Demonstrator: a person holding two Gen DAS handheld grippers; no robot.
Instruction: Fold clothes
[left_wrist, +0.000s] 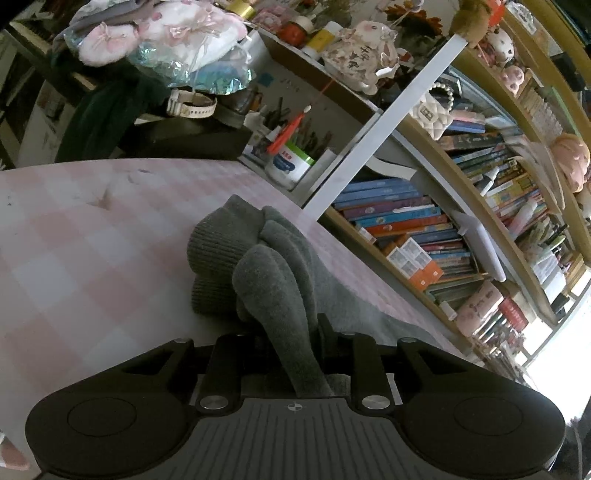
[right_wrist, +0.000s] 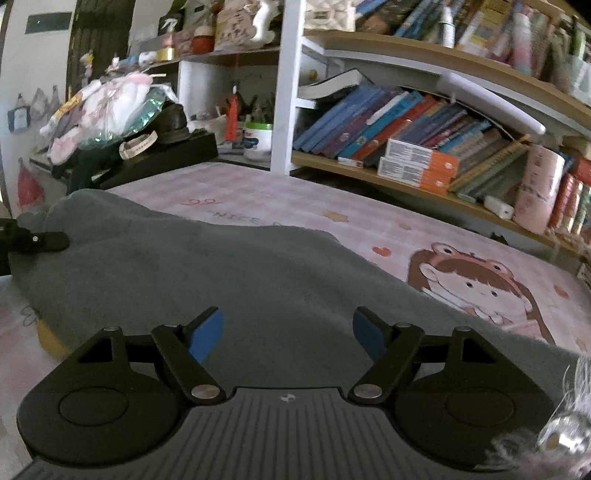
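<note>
A grey knit garment lies spread on the pink checked table cover. My left gripper is shut on a bunched fold of the garment, near its ribbed cuff, and its fingers are mostly hidden by the cloth. My right gripper is open just above the flat grey cloth, with blue pads apart and nothing between them. The left gripper's tip shows at the far left of the right wrist view, on the garment's far end.
A bookshelf full of books runs along the table's far side, with a white post. A cluttered black stand with plush toys and a white jar sit at the far corner. A cartoon girl print is on the cover.
</note>
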